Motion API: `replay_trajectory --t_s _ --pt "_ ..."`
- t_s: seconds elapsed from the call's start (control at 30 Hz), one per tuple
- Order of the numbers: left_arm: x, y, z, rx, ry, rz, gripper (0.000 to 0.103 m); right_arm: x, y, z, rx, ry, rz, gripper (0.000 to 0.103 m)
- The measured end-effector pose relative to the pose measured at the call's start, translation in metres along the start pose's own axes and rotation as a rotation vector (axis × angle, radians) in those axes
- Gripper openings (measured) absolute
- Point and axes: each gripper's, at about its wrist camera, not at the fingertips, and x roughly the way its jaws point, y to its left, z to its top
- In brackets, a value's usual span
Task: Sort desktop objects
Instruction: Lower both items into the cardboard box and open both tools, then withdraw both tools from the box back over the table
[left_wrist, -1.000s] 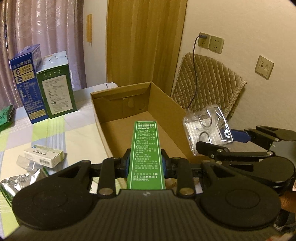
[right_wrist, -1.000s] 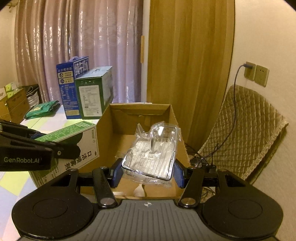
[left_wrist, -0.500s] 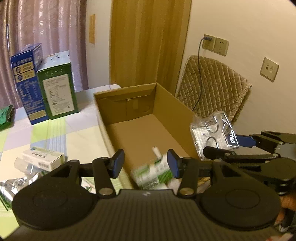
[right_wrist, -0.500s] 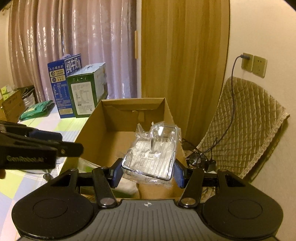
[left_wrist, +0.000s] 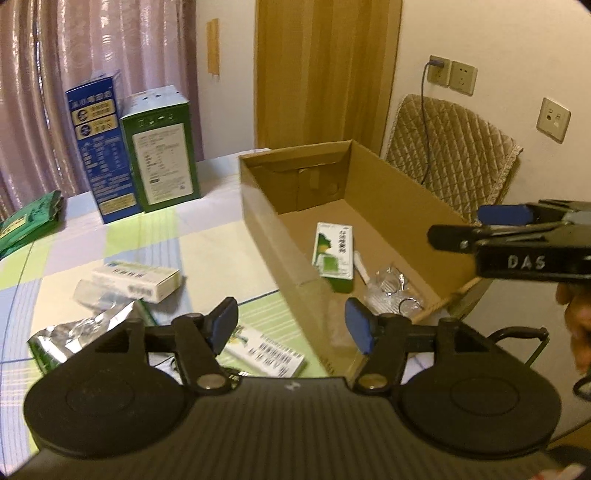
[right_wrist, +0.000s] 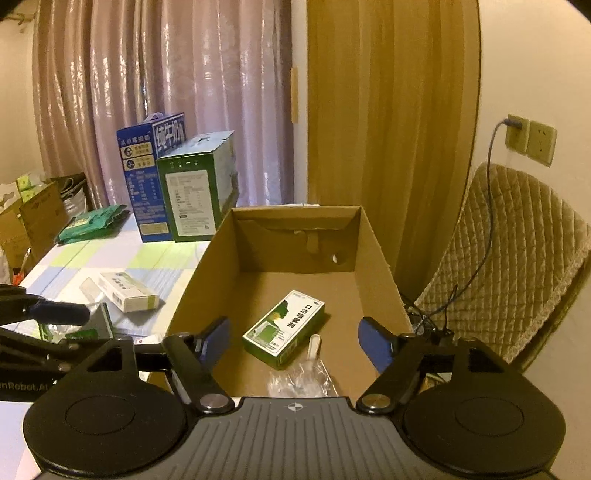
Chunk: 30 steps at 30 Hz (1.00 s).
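Note:
An open cardboard box (left_wrist: 258, 206) (right_wrist: 376, 258) stands on the table. Inside lie a green and white medicine box (left_wrist: 332, 249) (right_wrist: 284, 328), a small white tube (left_wrist: 360, 267) (right_wrist: 314, 345) and a clear plastic packet (left_wrist: 391, 291) (right_wrist: 301, 380). My left gripper (left_wrist: 291, 326) is open and empty above the box's near left corner. My right gripper (right_wrist: 293, 341) is open and empty above the box's near end; it also shows in the left wrist view (left_wrist: 517, 236). On the table lie a white medicine box (left_wrist: 136, 278) (right_wrist: 127, 291), a foil pack (left_wrist: 85, 332) and a barcoded box (left_wrist: 266, 354).
A blue carton (left_wrist: 98, 147) (right_wrist: 146, 173) and a green carton (left_wrist: 160, 147) (right_wrist: 195, 192) stand at the table's back by the curtain. A green pouch (left_wrist: 29, 221) (right_wrist: 92, 223) lies far left. A padded chair (left_wrist: 450, 158) (right_wrist: 509, 258) stands right of the box.
My left gripper opened and the green medicine box dropped into the cardboard box. My right gripper opened and the clear plastic packet fell in beside it. Both grippers rose and drew back.

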Motion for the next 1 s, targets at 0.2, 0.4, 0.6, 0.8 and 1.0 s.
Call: replay_trajectory --t_s 0.2,0.4,0.6,0.8,1.0 --pt "-0.023 0.018 -0.012 -0.006 -0.006 0.031 0.072 -0.012 0.015 0.0 -0.009 0.0 0.001 0.074" --pt "-0.047 0.041 -0.025 -0.022 -0.01 0.069 0.083 -0.027 0.038 0.003 -0.021 -0.008 0.024 0.076" --pt "-0.073 0.077 -0.048 -0.033 -0.005 0.139 0.096 -0.038 0.068 0.0 -0.035 -0.021 0.074 0.08" --pt "-0.085 0.121 -0.075 -0.073 0.031 0.212 0.1 -0.042 0.104 -0.012 -0.044 -0.022 0.156 0.093" --pt "-0.086 0.156 -0.097 -0.108 0.055 0.245 0.1 -0.031 0.143 -0.028 -0.062 0.009 0.242 0.098"
